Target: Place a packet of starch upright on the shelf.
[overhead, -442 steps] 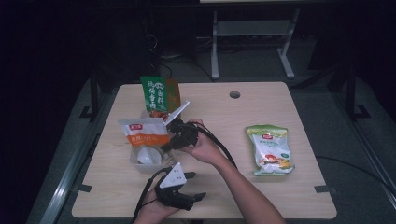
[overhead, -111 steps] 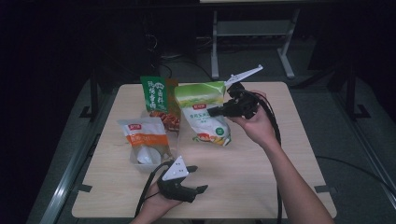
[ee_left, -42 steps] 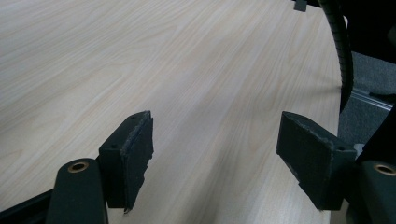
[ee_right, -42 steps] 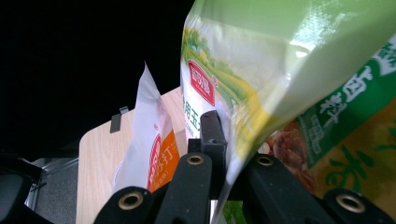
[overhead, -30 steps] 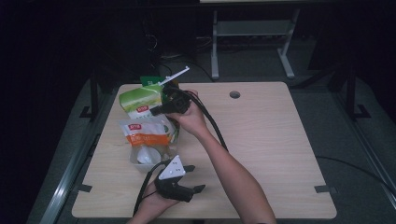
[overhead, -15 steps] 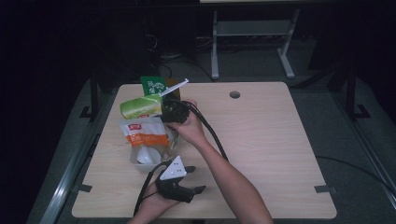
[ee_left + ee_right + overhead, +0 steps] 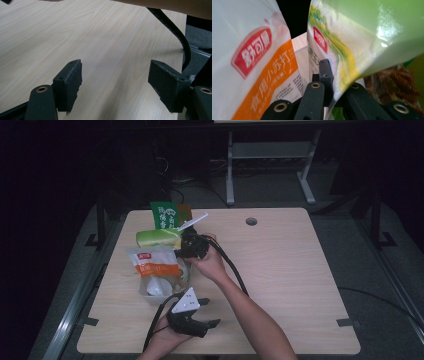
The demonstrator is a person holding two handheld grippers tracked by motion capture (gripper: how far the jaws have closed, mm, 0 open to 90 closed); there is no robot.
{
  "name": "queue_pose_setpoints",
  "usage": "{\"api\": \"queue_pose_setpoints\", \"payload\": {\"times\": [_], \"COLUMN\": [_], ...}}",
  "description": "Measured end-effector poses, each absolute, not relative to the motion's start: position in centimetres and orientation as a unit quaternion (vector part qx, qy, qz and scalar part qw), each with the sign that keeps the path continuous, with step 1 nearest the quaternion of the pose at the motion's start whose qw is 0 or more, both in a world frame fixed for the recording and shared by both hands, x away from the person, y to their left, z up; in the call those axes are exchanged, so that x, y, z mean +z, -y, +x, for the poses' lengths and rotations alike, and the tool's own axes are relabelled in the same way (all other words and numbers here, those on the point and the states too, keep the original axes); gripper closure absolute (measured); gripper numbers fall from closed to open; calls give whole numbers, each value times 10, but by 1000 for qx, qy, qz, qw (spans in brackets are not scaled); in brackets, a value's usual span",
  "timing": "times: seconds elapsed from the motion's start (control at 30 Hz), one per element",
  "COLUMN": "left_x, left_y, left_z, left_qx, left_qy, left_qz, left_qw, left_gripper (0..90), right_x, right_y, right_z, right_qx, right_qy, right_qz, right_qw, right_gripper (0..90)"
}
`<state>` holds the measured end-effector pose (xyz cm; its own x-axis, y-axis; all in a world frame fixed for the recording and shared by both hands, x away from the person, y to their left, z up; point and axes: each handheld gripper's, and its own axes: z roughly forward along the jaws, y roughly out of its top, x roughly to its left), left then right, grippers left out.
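Pinching the green bag's (image 7: 159,237) edge, the right gripper (image 7: 192,247) is holding it left of frame centre, above the orange-and-white bag (image 7: 152,266) and before the dark green packet (image 7: 166,215). Lower centre, the left gripper (image 7: 192,320) is resting spread wide on the table (image 7: 300,285).

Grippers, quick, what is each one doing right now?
Left gripper: open, holding nothing, low over the table.
Right gripper: closed on the light green bag.

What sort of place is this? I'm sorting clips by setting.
Probably a lab or recording workspace, not a home: a bare wooden table with a cable hole, a metal stand on grey carpet, and dark surroundings beyond the snack bags.
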<state>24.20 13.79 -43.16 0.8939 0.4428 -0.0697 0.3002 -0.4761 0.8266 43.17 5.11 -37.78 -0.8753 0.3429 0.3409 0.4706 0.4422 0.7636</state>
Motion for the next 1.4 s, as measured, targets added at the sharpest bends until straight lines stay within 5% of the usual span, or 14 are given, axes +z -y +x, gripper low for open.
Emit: {"api": "queue_pose_setpoints", "payload": {"times": [0.47,0.87,1.4], "left_x": [-432,-431,-432], "left_y": [-137,-137,-138], "left_z": [242,242,245], "left_qx": [78,78,80], "left_qy": [-216,-222,-226], "left_qz": [857,857,858], "left_qw": [461,459,454], "left_gripper": [268,261,252], "right_x": [-384,-365,-353], "right_y": [-44,-13,47], "right_z": [430,428,422], "right_qx": [-453,-465,-470], "right_qy": [855,844,836], "right_qz": [-242,-258,-278], "right_qw": [72,65,58], "right_gripper": [881,638,504]}}
